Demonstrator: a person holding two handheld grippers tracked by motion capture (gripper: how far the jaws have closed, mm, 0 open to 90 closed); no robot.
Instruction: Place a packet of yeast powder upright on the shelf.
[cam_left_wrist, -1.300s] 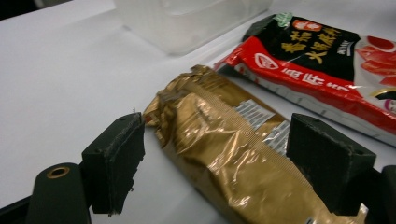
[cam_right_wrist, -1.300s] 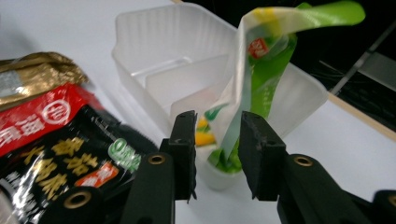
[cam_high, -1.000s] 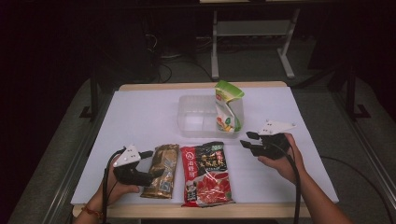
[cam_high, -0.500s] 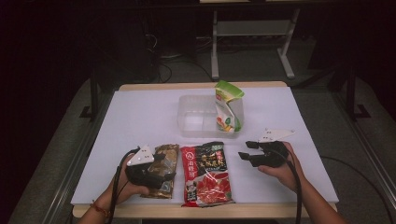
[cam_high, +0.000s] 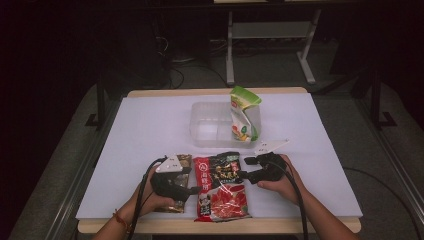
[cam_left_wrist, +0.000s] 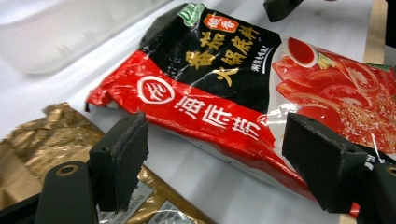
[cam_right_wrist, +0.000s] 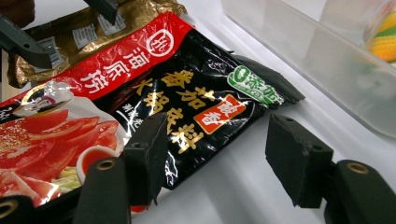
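Observation:
A red and black soup-base packet (cam_high: 220, 187) lies flat near the table's front edge, with a gold packet (cam_high: 185, 161) to its left. My left gripper (cam_high: 194, 180) hovers over the gold packet, pointing right, open. In the left gripper view (cam_left_wrist: 219, 154) the red packet's (cam_left_wrist: 219, 65) left edge lies beyond the spread jaws. My right gripper (cam_high: 242, 168) points left at the packet's upper right corner. Its jaws have just been opening, and in the right gripper view (cam_right_wrist: 222, 154) they stand apart over the packet's (cam_right_wrist: 187, 93) black corner without pressing it.
A clear plastic container (cam_high: 215, 125) stands mid-table behind the packets, with a green and yellow pouch (cam_high: 243, 115) upright in its right end. The white table cover (cam_high: 150, 130) is bare at left and right. The wooden front edge (cam_high: 200, 226) is close to both hands.
The left gripper has slid right across the gold packet toward the red one. The right gripper has come down and left to the red packet's corner, and its jaws have spread wider.

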